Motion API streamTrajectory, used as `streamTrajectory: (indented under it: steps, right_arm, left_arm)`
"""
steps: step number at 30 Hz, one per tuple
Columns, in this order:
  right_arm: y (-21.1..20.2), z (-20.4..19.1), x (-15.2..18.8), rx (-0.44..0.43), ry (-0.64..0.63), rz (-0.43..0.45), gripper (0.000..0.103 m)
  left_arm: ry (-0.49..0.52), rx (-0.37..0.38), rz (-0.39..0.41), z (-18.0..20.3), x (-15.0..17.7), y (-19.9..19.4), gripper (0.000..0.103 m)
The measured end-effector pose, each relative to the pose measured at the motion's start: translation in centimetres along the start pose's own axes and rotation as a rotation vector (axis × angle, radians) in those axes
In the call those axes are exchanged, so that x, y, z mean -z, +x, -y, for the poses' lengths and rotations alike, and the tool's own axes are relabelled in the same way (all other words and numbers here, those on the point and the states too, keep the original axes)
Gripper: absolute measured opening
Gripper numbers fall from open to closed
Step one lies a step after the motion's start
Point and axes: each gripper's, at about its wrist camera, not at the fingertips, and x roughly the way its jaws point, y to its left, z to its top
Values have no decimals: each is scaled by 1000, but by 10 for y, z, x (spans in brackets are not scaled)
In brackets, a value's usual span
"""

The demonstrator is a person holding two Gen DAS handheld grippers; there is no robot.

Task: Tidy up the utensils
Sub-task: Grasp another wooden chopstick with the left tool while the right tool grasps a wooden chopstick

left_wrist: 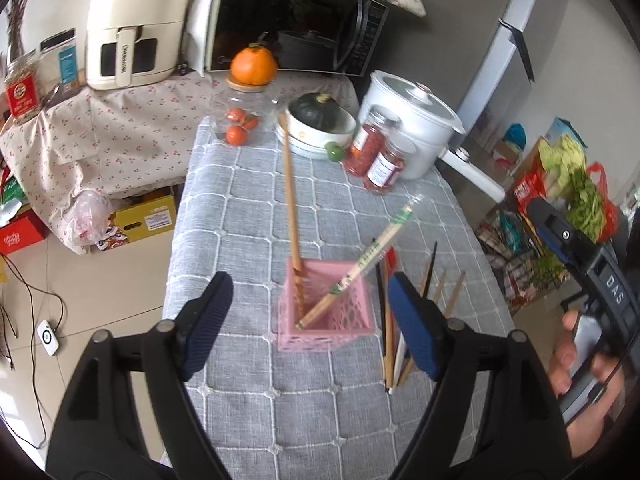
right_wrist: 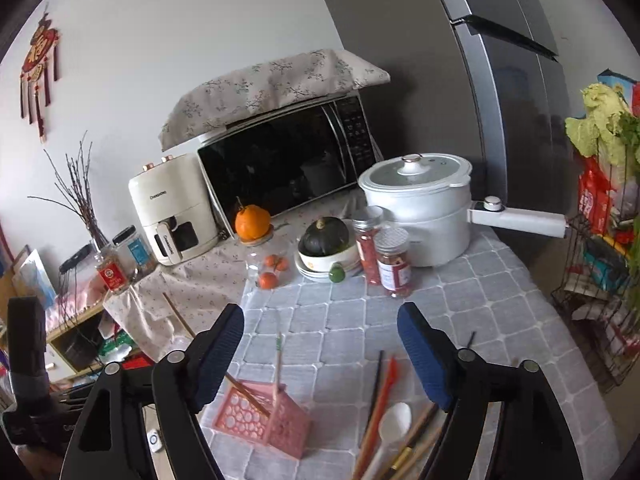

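Soft, even daylight, faint shadows, mild motion blur, strong fisheye bending and dark vignetting at the edges.

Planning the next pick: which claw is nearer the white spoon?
Right. The right claw hovers just above the white spoon, which lies under its right finger. The left claw hangs over the pink basket beside the pile.
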Motion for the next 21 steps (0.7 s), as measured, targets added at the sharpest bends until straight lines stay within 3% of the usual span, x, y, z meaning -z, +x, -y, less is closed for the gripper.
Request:
streamTrajectory:
  steps: [10, 17, 21]
  right_arm:
    - [-4, 102, 10, 141, 142, -177, 89]
    - [16, 166, 27, 222, 253, -338, 90]
    - [27, 198, 37, 257, 333, -408, 90]
  left_arm:
    - [167, 19, -71, 71, 20, 8, 89]
    - [320, 60, -185, 143, 34, 49, 89]
    - [337, 84, -254, 174, 31, 86, 89]
